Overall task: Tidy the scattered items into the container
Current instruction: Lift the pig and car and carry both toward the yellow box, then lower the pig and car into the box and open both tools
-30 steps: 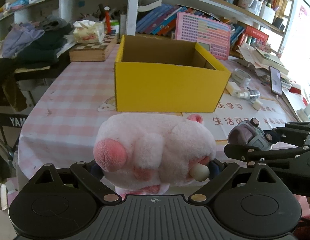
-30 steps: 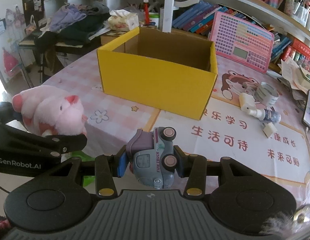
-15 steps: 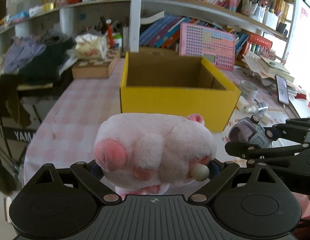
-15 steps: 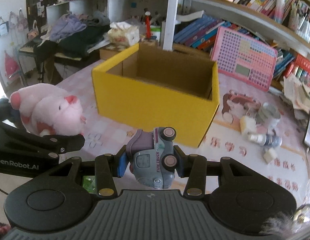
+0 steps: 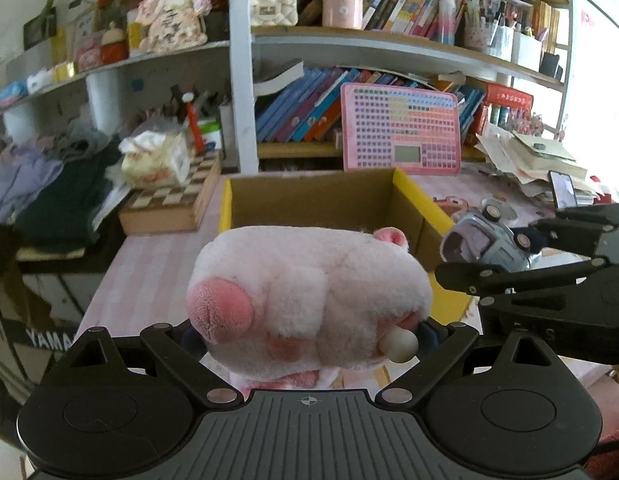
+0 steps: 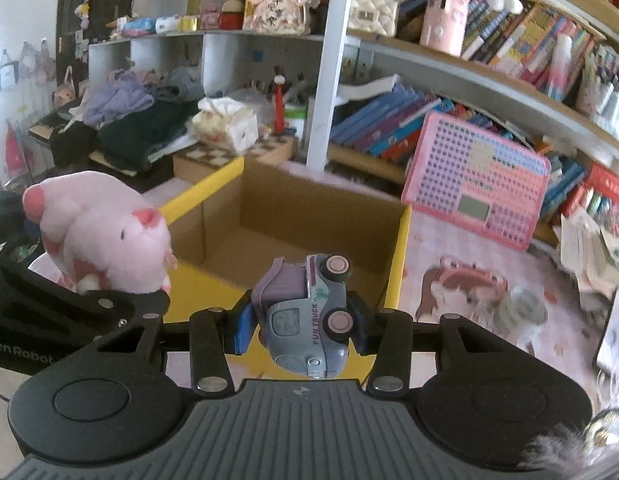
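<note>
Claws nearer yellow box (image 6: 397, 256) than before; left claw (image 5: 307, 330) still pinching pink plush (image 5: 305, 296), right claw (image 6: 301, 322) still pinching toy truck (image 6: 305, 312)

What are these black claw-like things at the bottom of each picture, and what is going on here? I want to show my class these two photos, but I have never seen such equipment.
They are two hand-held grippers: a person holds one in each hand, and each carries a wide-angle camera looking forward along its two fingers. So one picture comes from the left gripper, the other from the right gripper.

The left gripper is shut on a pink plush pig. The right gripper is shut on a small grey toy truck marked "FUN TRUCK". Each camera also catches the other gripper at its edge.

Both are held up close to an open yellow cardboard box, which looks empty in the part that shows. It stands on a table with a pink checked cloth. Beside the box lie a roll of tape and a pink keyboard toy, with crowded bookshelves behind.
</note>
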{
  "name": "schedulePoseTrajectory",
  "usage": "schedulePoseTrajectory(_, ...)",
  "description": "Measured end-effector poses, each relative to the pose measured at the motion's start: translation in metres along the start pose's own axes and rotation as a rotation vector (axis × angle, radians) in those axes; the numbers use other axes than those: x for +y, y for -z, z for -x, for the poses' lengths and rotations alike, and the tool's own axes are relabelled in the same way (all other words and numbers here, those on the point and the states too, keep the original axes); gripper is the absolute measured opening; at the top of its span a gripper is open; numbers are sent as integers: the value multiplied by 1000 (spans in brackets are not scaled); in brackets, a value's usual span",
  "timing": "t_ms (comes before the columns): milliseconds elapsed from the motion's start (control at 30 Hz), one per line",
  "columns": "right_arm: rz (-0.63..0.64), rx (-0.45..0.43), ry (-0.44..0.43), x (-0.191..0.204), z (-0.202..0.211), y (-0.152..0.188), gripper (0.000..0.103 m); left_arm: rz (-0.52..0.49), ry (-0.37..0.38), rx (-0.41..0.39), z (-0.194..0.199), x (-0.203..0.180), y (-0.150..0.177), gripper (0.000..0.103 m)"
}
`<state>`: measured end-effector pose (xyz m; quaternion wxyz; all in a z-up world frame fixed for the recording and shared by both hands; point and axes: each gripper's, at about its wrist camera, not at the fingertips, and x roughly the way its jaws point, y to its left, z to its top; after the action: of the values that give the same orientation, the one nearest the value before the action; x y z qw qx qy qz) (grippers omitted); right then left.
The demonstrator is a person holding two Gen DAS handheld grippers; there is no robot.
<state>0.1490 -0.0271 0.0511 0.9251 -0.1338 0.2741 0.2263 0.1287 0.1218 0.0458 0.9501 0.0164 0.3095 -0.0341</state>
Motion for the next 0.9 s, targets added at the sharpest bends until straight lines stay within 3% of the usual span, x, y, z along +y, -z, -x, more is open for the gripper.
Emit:
schedulePoseTrajectory(300, 66, -18, -27, -34, -51, -41, 43, -106, -18, 2, -50, 0, -47, 96)
schedulePoseTrajectory(467, 210, 12, -63, -43, -95, -60, 43, -213, -25, 56, -88, 3, -68, 96)
schedulePoseTrajectory(700, 415, 149, -128, -45, -169, -65, 43, -377, -7, 213, -154, 7, -80, 96)
schedulePoseTrajectory(900, 467, 252, -175, -47, -199, -55, 43, -424, 20, 310, -186, 10, -77, 96)
